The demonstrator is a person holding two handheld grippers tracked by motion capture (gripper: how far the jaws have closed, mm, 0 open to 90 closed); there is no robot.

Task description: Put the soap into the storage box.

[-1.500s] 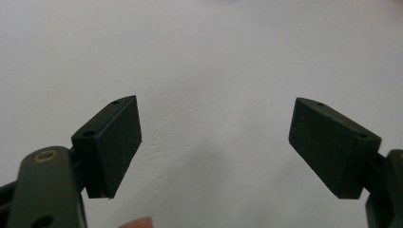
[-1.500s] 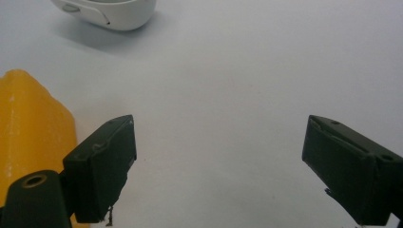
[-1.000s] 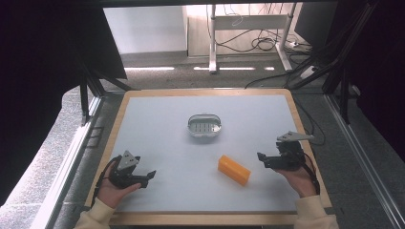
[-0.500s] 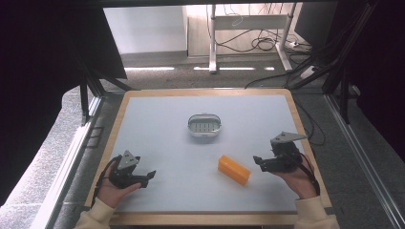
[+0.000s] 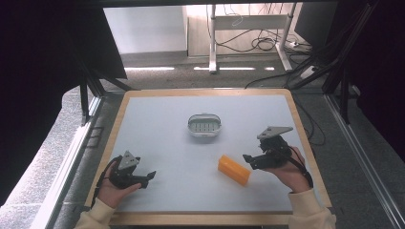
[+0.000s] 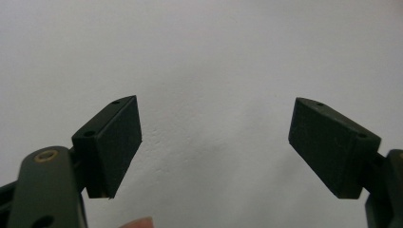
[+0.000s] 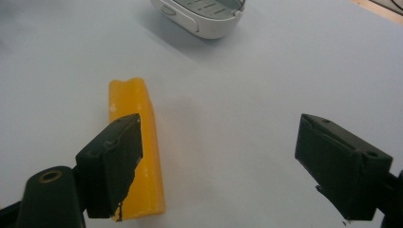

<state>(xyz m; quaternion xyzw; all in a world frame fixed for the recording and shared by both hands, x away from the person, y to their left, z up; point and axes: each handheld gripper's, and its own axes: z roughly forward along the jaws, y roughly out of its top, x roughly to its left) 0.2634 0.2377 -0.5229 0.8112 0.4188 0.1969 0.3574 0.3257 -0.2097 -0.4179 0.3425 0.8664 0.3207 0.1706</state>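
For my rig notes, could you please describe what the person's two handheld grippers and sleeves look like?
Both are black handheld tools. The left gripper and right gripper each carry a grey three-cornered plate on top and end in two flat black rectangular jaw pads with small screw holes. A brass-coloured rivet shows at a jaw pivot. Thin black cables loop round the hands. The sleeves are cream-coloured.

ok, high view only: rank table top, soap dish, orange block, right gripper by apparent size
1. table top, by far the largest.
2. right gripper, though it sits above the surface and nearer the camera, so this is unsure.
3. soap dish and orange block look about alike; no ranking.
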